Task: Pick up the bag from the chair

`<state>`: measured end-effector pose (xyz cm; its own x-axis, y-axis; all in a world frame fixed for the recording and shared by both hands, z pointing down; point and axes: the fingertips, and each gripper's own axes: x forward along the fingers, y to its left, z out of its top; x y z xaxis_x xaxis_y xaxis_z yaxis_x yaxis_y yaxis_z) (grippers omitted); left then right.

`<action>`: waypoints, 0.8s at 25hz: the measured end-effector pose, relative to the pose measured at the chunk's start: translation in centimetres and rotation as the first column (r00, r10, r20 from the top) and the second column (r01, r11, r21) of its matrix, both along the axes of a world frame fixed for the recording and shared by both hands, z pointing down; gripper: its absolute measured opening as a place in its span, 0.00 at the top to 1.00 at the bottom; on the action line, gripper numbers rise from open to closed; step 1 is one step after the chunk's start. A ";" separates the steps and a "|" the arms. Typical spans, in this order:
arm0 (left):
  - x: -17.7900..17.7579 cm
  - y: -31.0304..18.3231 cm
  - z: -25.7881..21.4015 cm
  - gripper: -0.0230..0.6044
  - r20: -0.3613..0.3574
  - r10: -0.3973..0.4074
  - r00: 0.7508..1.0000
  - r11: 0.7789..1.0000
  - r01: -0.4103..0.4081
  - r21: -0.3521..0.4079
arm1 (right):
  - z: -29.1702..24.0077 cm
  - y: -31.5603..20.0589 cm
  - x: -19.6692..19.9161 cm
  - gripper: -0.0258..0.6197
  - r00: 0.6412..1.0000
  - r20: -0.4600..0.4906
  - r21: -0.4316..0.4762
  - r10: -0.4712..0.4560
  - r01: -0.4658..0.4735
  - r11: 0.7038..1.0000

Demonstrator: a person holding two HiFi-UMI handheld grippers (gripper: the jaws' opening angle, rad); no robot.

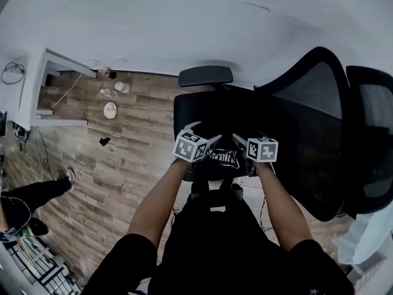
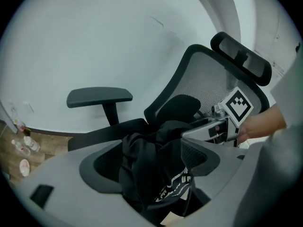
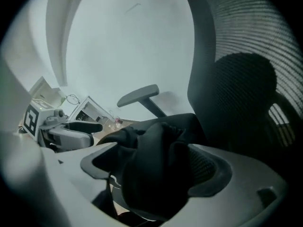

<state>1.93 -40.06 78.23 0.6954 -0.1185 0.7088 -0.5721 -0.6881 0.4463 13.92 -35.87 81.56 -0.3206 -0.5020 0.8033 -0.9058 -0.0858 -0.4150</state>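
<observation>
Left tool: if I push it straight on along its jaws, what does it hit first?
The black bag, bunched directly between the open jaws of the left tool. The chair seat lies under and behind it. Depth is hard to judge, but the fabric looks very close.

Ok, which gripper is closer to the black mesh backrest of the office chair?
Right. The right gripper hangs over the black fabric bag on the side next to the black mesh backrest; the left gripper is on the bag's other side, farther away.
</observation>
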 end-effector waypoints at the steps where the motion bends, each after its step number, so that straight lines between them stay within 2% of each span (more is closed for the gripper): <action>1: 0.2 0.1 0.6 0.36 0.001 0.015 1.000 0.999 -0.015 -0.030 | 0.7 0.1 0.0 0.30 1.000 -0.002 -0.019 0.001 -0.001 1.000; 4: 1.1 -0.2 2.4 0.36 -0.031 0.007 0.999 0.987 -0.012 -0.159 | 1.9 -0.4 0.4 0.29 1.000 0.012 -0.059 0.027 -0.027 0.998; 7: 2.1 -0.4 3.8 0.36 -0.052 -0.006 0.999 0.963 -0.008 -0.270 | 2.7 -1.5 0.9 0.28 0.993 0.078 -0.089 0.091 -0.084 0.992; 12: 3.0 0.6 7.3 0.36 0.023 -0.007 1.000 0.935 0.015 -0.355 | 5.2 -1.3 1.1 0.28 0.990 0.103 -0.210 0.100 -0.077 0.975; 13: 3.0 0.8 7.8 0.40 0.032 -0.017 0.999 0.929 0.028 -0.368 | 5.7 -1.2 1.0 0.28 0.989 0.106 -0.236 0.098 -0.071 0.969; 15: 3.0 0.9 8.2 0.70 0.039 -0.054 0.998 0.924 0.065 -0.376 | 6.3 -1.1 0.8 0.31 0.991 0.105 -0.262 0.088 -0.058 0.963; 17: 3.2 1.1 8.1 0.76 0.015 -0.065 0.998 0.927 0.066 -0.370 | 6.4 -1.0 0.6 0.52 0.993 0.101 -0.264 0.056 -0.027 0.964; 20: 3.9 1.9 7.2 0.83 -0.020 0.002 1.000 0.954 -0.008 -0.300 | 5.9 -0.8 0.3 0.66 0.997 0.076 -0.220 -0.015 0.031 0.975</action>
